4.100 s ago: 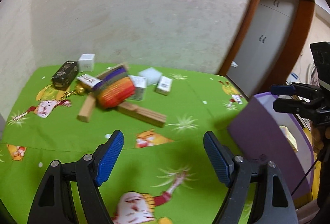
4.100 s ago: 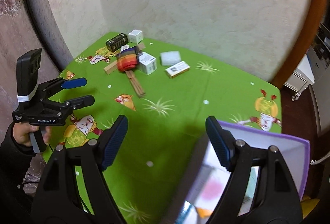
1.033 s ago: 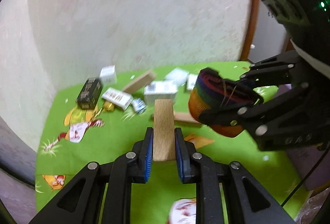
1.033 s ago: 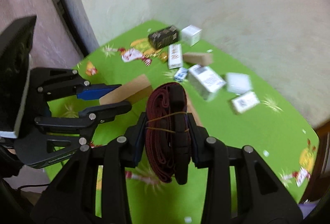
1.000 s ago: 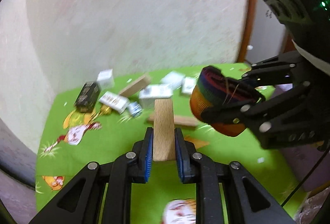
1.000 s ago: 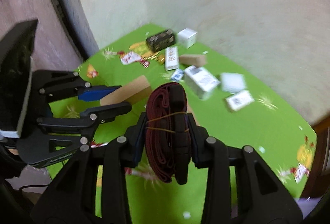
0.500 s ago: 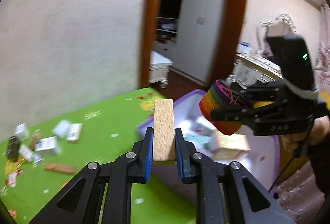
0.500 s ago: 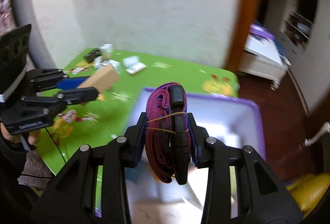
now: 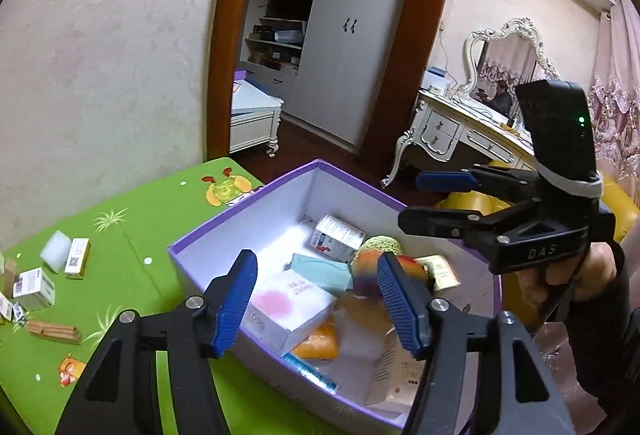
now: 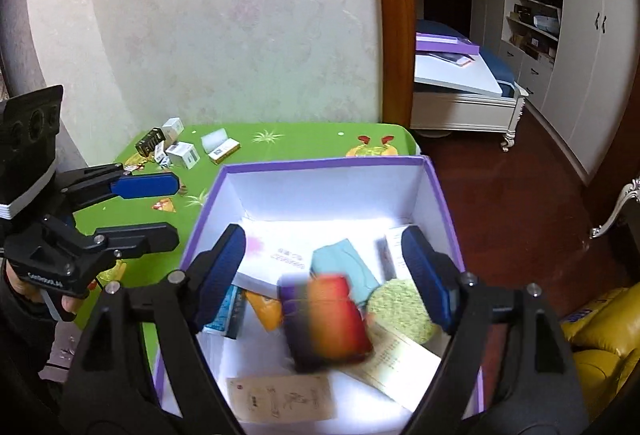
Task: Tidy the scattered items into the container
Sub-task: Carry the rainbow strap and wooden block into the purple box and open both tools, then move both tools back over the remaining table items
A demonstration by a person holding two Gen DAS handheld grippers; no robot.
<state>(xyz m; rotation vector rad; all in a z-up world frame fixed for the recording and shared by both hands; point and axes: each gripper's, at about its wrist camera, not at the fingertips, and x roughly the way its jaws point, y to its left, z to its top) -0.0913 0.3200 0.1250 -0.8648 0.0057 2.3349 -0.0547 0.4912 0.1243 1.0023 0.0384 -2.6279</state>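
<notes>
Both grippers hang over the purple box point(image 9: 260, 235) point(image 10: 320, 191), whose white inside holds several cartons, leaflets and a green sponge. My left gripper point(image 9: 316, 267) point(image 10: 176, 210) is opening with nothing between its blue pads. My right gripper point(image 10: 324, 239) point(image 9: 412, 199) is also opening and holds nothing. Below it the rainbow strap roll point(image 10: 324, 315) point(image 9: 364, 269) is a blur, falling onto the box contents. I cannot pick out the wooden block in the box. Small cartons point(image 9: 34, 285) point(image 10: 182, 155) and a black box point(image 10: 150, 141) still lie on the green cloth.
A wooden strip point(image 9: 52, 331) lies on the cloth point(image 9: 132, 235) left of the box. Beyond the table's far edge are a doorway, a white bed point(image 10: 456, 91) and wardrobes. A white dresser point(image 9: 448, 131) and a yellow seat point(image 10: 600, 331) stand to the right.
Both grippers have opened over the box. The wooden block has left the left gripper's pads and the rainbow roll has dropped out of the right gripper into the box.
</notes>
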